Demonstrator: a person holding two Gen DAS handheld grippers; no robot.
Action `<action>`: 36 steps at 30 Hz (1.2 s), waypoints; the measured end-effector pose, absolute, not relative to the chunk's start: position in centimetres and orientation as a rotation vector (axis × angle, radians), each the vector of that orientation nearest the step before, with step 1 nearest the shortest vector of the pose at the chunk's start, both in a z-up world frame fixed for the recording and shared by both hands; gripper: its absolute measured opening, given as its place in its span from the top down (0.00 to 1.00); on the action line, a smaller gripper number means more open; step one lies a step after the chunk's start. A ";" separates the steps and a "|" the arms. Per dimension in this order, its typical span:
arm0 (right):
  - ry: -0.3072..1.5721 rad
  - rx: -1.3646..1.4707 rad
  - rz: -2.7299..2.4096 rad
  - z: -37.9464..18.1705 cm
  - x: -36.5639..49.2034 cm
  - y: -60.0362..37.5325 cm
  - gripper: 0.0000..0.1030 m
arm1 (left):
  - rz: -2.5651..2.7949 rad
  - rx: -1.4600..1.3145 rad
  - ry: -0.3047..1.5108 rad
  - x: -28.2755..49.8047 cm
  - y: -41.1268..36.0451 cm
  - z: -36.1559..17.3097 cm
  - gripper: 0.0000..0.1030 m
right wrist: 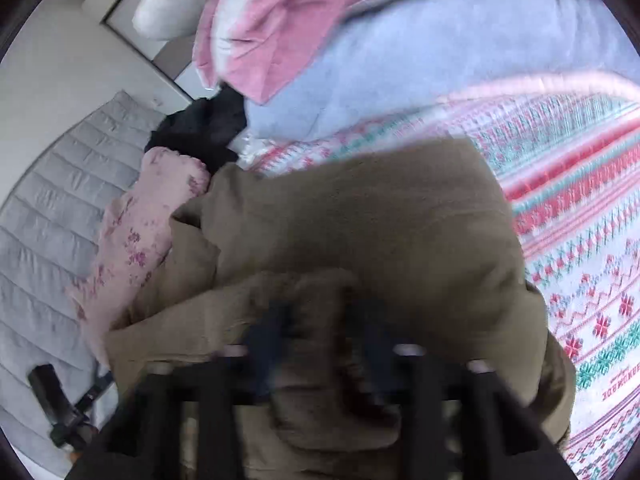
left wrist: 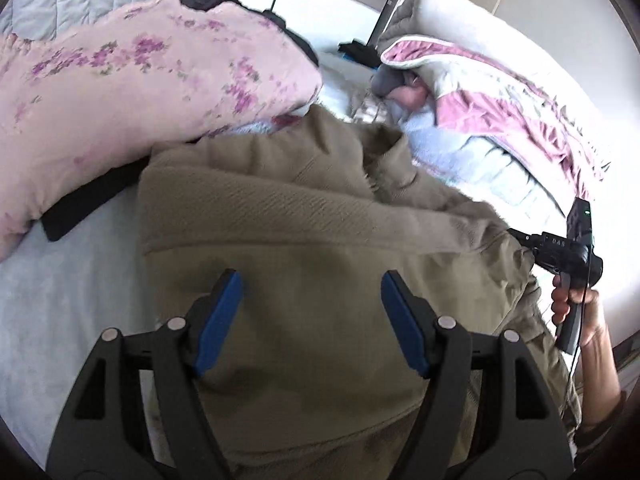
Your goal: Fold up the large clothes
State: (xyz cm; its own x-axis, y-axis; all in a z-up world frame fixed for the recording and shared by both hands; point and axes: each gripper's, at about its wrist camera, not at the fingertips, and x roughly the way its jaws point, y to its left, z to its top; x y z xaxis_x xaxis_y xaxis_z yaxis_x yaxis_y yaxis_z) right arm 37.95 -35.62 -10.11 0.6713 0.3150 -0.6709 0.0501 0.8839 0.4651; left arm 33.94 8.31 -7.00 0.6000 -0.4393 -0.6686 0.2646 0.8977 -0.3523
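Open sheet (left wrist: 60, 300) on the near left gives passing room, but the floral pillow (left wrist: 120, 92) blocks far left and piled blankets (left wrist: 500, 128) crowd the right.

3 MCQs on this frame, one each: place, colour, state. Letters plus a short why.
1. The floral pink pillow lies where, seen from the left wrist?
A beyond the garment, to the left
B on top of it
C on its right

2. Colour of the large garment?
A navy
B khaki-brown
C white

3. Left gripper jaws?
A shut on cloth
B open above the garment
C out of view

A: the pillow sits upper left.
B: the fabric is khaki-brown in both views.
B: a wide gap separates the blue pads.
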 end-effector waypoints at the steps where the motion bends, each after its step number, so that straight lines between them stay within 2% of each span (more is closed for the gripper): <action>1: 0.767 0.445 0.172 -8.8 37.4 -35.6 0.88 | -0.422 -0.227 0.822 33.9 8.1 -7.0 0.29; 4: 0.662 0.371 0.098 -8.0 36.8 -36.8 0.88 | -0.447 -0.204 0.818 33.8 7.2 -7.8 0.29; 6: 0.734 0.302 -0.005 -10.5 37.7 -37.3 0.86 | -0.471 -0.214 0.849 34.0 6.9 -9.3 0.29; 8: 0.823 0.316 -0.024 -13.6 38.3 -37.9 0.72 | -0.455 -0.180 0.885 34.0 6.3 -11.3 0.29; 9: 0.806 0.333 -0.018 -13.7 38.1 -38.1 0.70 | -0.452 -0.160 0.870 33.8 6.1 -11.4 0.29; 11: 0.777 0.374 -0.038 -12.5 37.1 -38.5 0.57 | -0.446 -0.151 0.871 33.5 6.1 -10.8 0.29; 15: 0.693 0.295 -0.057 -9.1 35.3 -37.8 0.47 | -0.428 -0.102 0.835 32.9 5.8 -8.6 0.29; 17: 0.661 0.232 -0.031 -8.0 34.9 -36.6 0.36 | -0.445 -0.097 0.810 32.5 5.5 -8.2 0.26; 18: 0.664 0.205 -0.027 -8.0 35.1 -36.0 0.35 | -0.446 -0.093 0.822 32.5 5.3 -8.6 0.23; 20: 0.740 0.132 -0.038 -9.8 35.8 -35.1 0.33 | -0.426 -0.066 0.907 32.9 4.8 -10.4 0.22; 22: 0.800 0.132 -0.038 -11.4 36.5 -35.5 0.30 | -0.406 -0.029 0.909 32.2 4.5 -10.4 0.22; 26: 0.777 0.219 -0.019 -8.6 33.6 -36.9 0.28 | -0.372 -0.069 0.955 29.9 5.9 -7.3 0.19; 28: 0.775 0.224 0.002 -7.4 32.0 -37.3 0.25 | -0.360 -0.092 0.960 27.8 7.4 -5.8 0.09; 30: 0.787 0.217 0.031 -6.1 29.6 -38.0 0.21 | -0.340 -0.107 0.971 25.8 8.8 -5.0 0.06; 36: 0.903 0.211 0.127 -6.2 22.4 -40.4 0.19 | -0.335 -0.183 1.080 19.2 13.0 -6.4 0.05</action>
